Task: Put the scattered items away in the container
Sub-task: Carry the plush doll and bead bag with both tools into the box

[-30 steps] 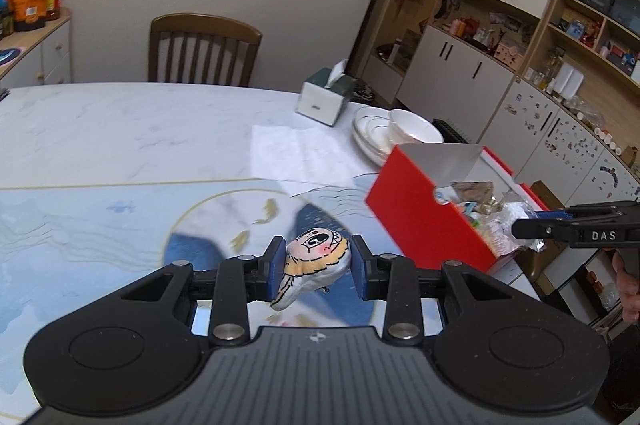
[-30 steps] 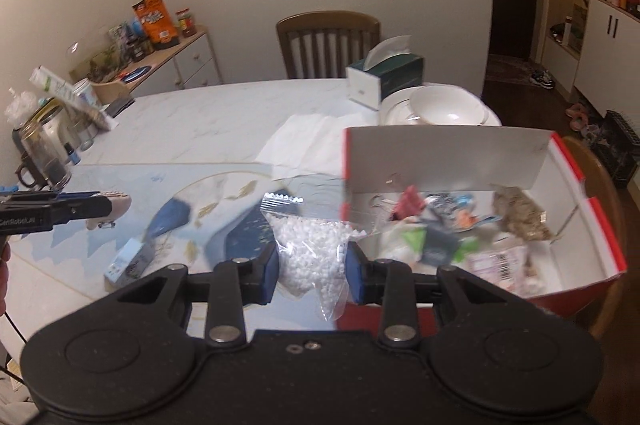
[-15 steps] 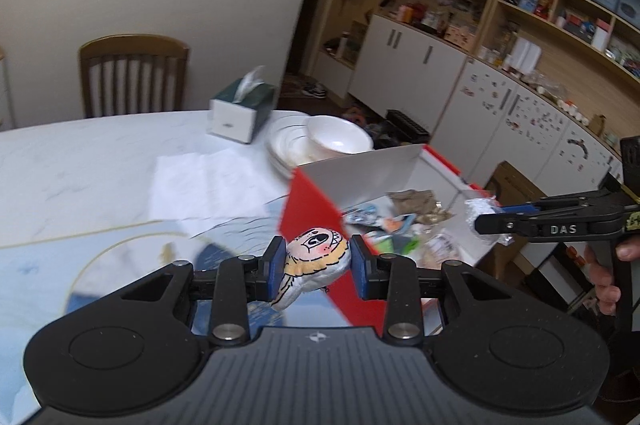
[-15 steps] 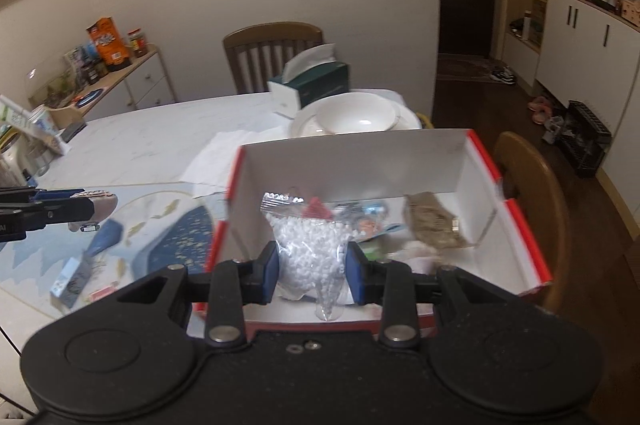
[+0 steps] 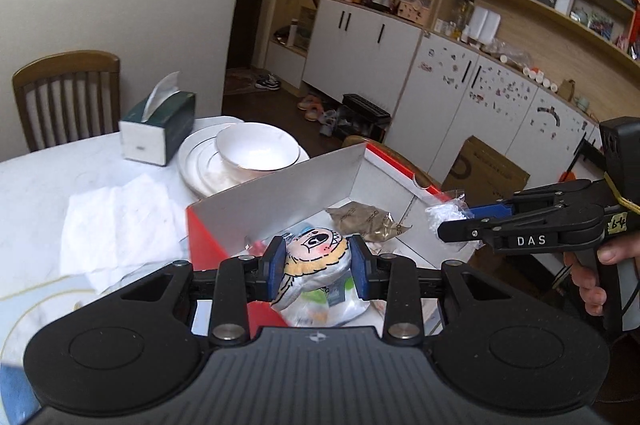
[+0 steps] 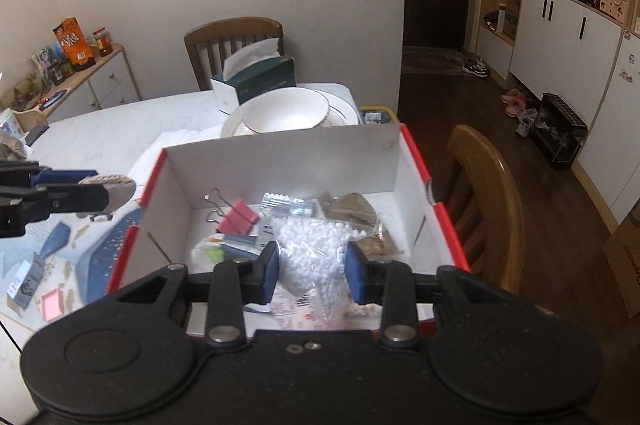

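Both grippers are over the red box (image 6: 416,161) now, each with its load. The left gripper (image 5: 318,267) has its blue pads clamped on a small cartoon-face packet (image 5: 316,257), hanging above the box's near-left corner, with the box interior showing beyond it. The right gripper (image 6: 312,271) is squeezed tight on a clear bag of white beads (image 6: 312,249), and that bag dangles inside the box's outline, above the clutter on its floor.

Down in the box: a pink binder clip (image 6: 238,215) towards the left wall, a crinkled brown packet (image 6: 352,211) towards the far-right corner, and some flat packets under the bead bag.

The box sits at the table's (image 6: 120,129) right edge, just in front of a stack of white plates with a bowl (image 6: 288,113) and a green tissue box (image 6: 256,83). A white paper towel (image 5: 116,221) lies just left of the box. Out at the table's left side, on the blue-patterned mat (image 6: 100,257), a small white box (image 6: 24,283) and a pink item (image 6: 52,309) are still lying loose, well apart from the red box.
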### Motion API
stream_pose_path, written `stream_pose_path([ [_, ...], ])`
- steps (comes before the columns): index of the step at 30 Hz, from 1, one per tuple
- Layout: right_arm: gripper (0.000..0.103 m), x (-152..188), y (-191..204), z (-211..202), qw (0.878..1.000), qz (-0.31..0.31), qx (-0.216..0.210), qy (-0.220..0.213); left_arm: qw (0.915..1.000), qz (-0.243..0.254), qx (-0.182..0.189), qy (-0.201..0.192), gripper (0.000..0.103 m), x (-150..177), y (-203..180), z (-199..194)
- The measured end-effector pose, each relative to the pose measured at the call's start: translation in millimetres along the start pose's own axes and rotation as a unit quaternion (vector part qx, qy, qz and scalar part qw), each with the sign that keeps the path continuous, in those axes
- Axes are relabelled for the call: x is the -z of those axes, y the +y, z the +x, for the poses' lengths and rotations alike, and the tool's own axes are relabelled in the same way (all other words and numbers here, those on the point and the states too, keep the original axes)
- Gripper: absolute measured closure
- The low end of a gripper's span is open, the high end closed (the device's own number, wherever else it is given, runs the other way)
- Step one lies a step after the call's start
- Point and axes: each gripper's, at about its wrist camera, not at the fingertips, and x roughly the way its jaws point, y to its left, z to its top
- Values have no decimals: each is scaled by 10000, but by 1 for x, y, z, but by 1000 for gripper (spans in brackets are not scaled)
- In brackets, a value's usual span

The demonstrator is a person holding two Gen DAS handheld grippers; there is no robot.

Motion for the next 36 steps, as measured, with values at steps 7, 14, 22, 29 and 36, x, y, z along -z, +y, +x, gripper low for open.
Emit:
stream_pose_path([
  [7, 70, 1, -15, 11, 10000, 19, 56, 56, 9996, 280, -30, 94, 71, -17, -12, 34],
  [14, 70, 0, -24, 23, 9998, 70, 34, 160, 9989, 356, 20, 293, 71, -27, -17, 71],
  [22, 70, -1, -24, 40, 9993, -107, 69, 354, 9952, 815, -94, 536, 71, -28, -31, 112],
  [29, 70, -1, -28, 57, 9984, -283, 129, 482, 9905, 1139, -183, 742, 71, -27, -39, 138],
  [36, 70, 1, -31, 68, 9977, -281, 124, 597, 9881, 1089, -355, 1031, 71, -25, -32, 159],
])
